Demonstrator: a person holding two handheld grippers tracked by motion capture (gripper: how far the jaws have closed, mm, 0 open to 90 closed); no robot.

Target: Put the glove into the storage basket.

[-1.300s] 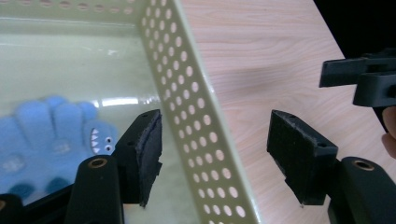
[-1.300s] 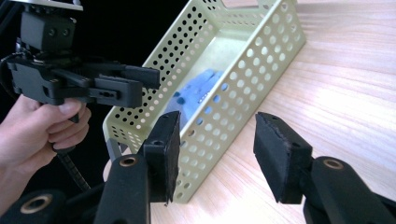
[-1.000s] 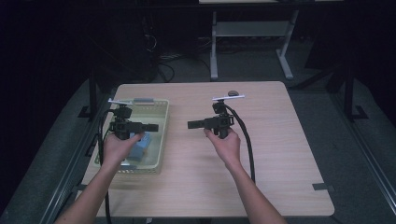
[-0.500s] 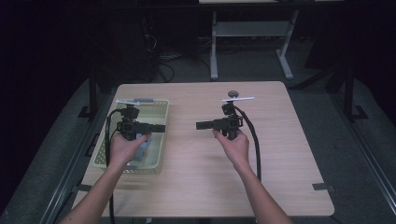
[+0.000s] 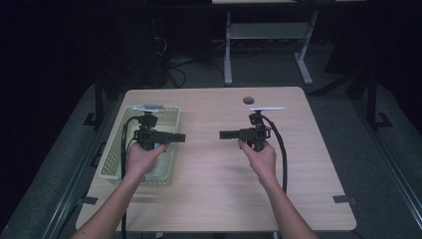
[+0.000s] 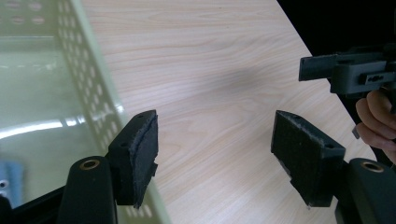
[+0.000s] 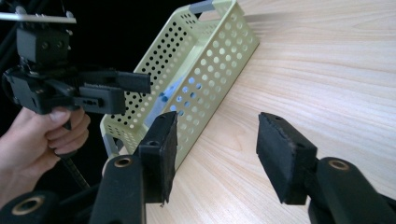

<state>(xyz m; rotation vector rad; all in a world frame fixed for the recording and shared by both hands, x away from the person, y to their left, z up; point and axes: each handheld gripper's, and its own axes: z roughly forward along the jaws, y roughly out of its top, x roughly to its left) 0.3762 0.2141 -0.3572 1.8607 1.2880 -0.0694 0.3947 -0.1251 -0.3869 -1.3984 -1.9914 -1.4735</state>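
Two grippers were held above the wooden table (image 5: 209,199), pointing toward each other. The left gripper (image 5: 180,138) was over the right edge of the pale green basket (image 5: 114,159), which stood at the left side of the table, and its tip reached a little past the basket's right wall. In the left gripper view, its jaws stood wide apart with nothing between them; one pad was above the perforated wall of the basket (image 6: 93,107) and the other above bare wood. A small blue object (image 6: 9,177) lay on the bottom of the basket, near the end closest to the person; what it was I could not tell.

The right gripper (image 5: 224,134) was near the middle of the table, well apart from the basket, and the right hand (image 5: 259,158) held it by the handle. Its jaws had just been opening, and in the right gripper view (image 7: 215,154) they were released, with only bare table between the pads. That view also showed the left hand (image 7: 37,140) gripping its tool beside the basket (image 7: 205,65), and something blue was visible through the holes of the wall.
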